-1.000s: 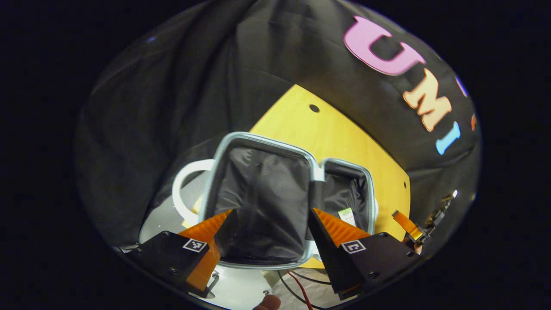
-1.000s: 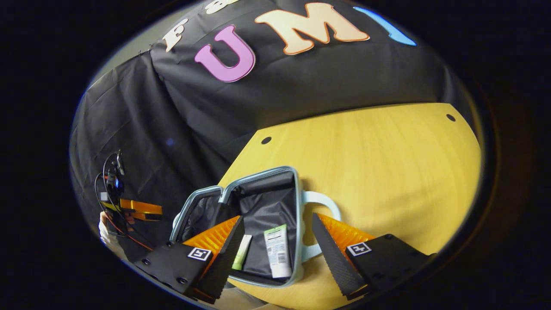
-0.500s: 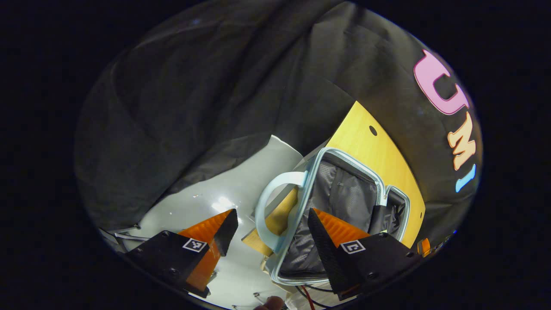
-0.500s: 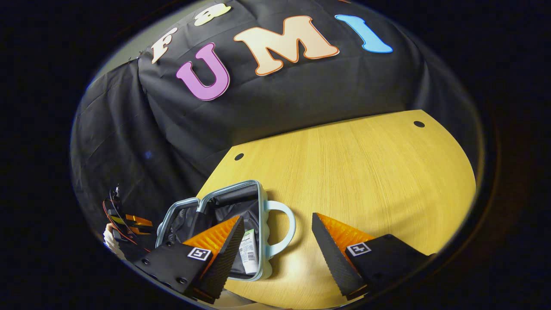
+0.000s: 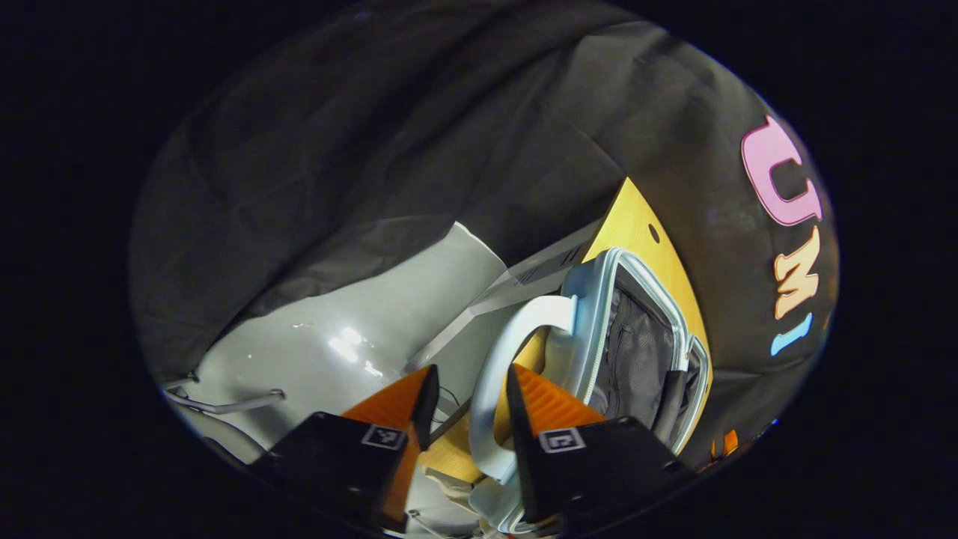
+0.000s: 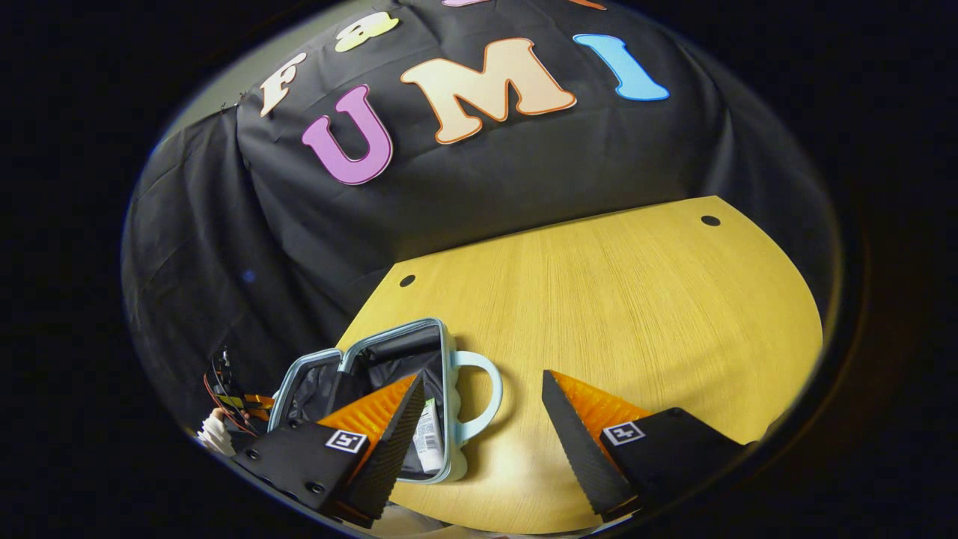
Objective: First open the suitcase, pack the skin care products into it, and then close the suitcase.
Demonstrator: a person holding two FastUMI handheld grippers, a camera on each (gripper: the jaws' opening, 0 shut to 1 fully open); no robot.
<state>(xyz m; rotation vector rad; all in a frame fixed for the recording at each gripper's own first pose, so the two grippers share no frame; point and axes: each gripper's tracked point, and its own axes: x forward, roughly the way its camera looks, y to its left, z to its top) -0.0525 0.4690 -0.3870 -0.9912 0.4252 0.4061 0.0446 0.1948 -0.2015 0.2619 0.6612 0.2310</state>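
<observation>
In the left gripper view, the left gripper [image 5: 465, 393] sits low over the near edge of the wooden table [image 5: 636, 224], its two fingers drawn close together with the pale blue handle [image 5: 498, 367] of the suitcase [image 5: 599, 299] passing between them. The right-hand finger lies against the handle loop; whether the other finger also presses on it cannot be told, so the grip itself is uncertain. The suitcase lies open on the table, its dark lining [image 5: 636, 352] facing up and framed by a light blue rim. Its second half lies farther off, toward the right edge. Beside the table, to the left, a glossy grey floor [image 5: 337, 337] shows, with a thin cable [image 5: 224, 404] trailing across it.

In the right gripper view, the right gripper [image 6: 483, 408] hangs released above the table [image 6: 636, 299] — its fingers spread wide with only bare wood between them, touching nothing. The suitcase [image 6: 447, 404] lies open just to the left of it, near the table's left corner, handle [image 6: 483, 397] pointing toward the gripper. Inside the nearer half a white tube [image 6: 428, 445] rests on the dark lining, partly hidden behind the gripper's left finger. Beyond the far half, at the lower left, the other gripper [image 6: 247, 400] appears small, with red wires and a hand [image 6: 213, 434] holding it.
</observation>
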